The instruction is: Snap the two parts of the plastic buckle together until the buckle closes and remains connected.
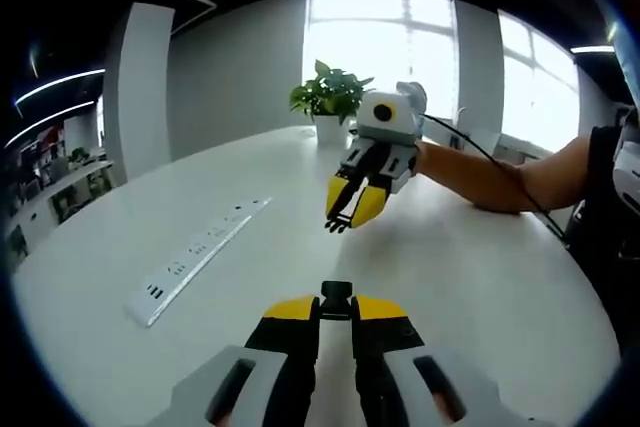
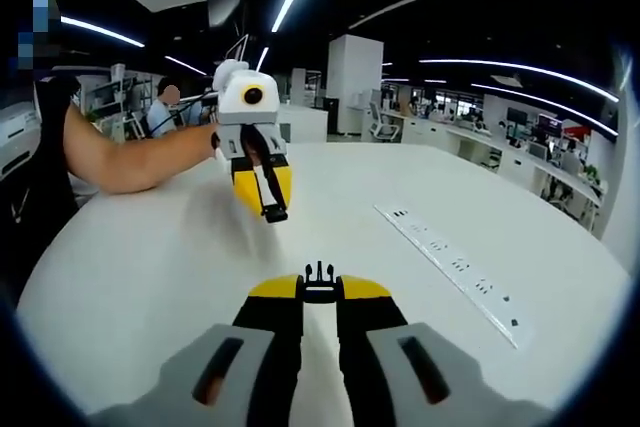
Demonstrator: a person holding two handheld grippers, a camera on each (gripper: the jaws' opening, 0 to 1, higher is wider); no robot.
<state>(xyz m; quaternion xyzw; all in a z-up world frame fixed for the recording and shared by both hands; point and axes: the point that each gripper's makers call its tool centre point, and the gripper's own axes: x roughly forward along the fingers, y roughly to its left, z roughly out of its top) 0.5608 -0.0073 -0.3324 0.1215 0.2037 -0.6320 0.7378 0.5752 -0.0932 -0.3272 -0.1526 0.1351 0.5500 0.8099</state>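
1. Left gripper view: left gripper (image 1: 337, 309) low in frame, yellow-tipped jaws pressed onto a black buckle half, the socket part (image 1: 337, 294), which sticks out past the tips. Held at the very tip, likely to leave the mating end free.
2. Same view: right gripper (image 1: 352, 209) coming in from the right on a bare forearm (image 1: 500, 179), facing this one, well apart. Jaws pinched on the other black piece, its end poking out at the lower tip. Raised above the white table (image 1: 470, 277), not resting on it.
3. Background: potted plant (image 1: 330, 97) at the far table edge by the windows; long white power strip (image 1: 200, 252) lying on the table to the left, clear of both grippers.
4. Right gripper view: right gripper (image 2: 319, 292) jaws closed on the pronged buckle half (image 2: 319, 274), prongs pointing forward beyond the tips. Looks oriented for insertion.
5. Same view: left gripper (image 2: 268, 197) opposite, tilted tips-down, clamped on its black half, the end showing at the tip (image 2: 275, 213). Power strip on the right here.
6. Judgement: both halves gripped and facing, gap not yet closed, buckle not joined. Next needs lining prongs up with socket on one axis, then pushing straight in until it clicks. Risk: angular mismatch, or a part slipping in a tip-only pinch.
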